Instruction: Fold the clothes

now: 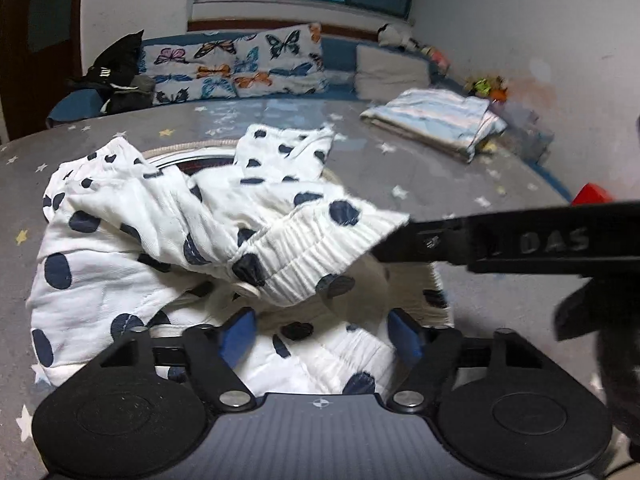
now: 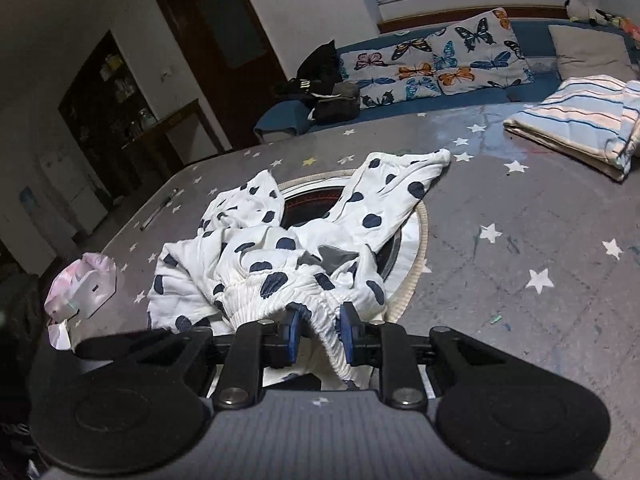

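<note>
Right gripper (image 2: 318, 332) fingers clamped on the ribbed waistband of the polka-dot garment (image 2: 280, 256). Left gripper (image 1: 320, 334) fingers apart over the same garment, pressing nothing. Garment crumpled on the star-print bed (image 2: 520, 240); folded striped blanket (image 2: 580, 120) beyond.

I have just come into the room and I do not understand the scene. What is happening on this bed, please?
A person is folding clothes with a handheld claw in each hand. The right claw is shut on the elastic waistband of a white garment with dark dots, which lies crumpled on the grey star-patterned bed cover. The left claw hovers open over the same garment, gripping nothing. A striped folded cloth lies farther back.
</note>
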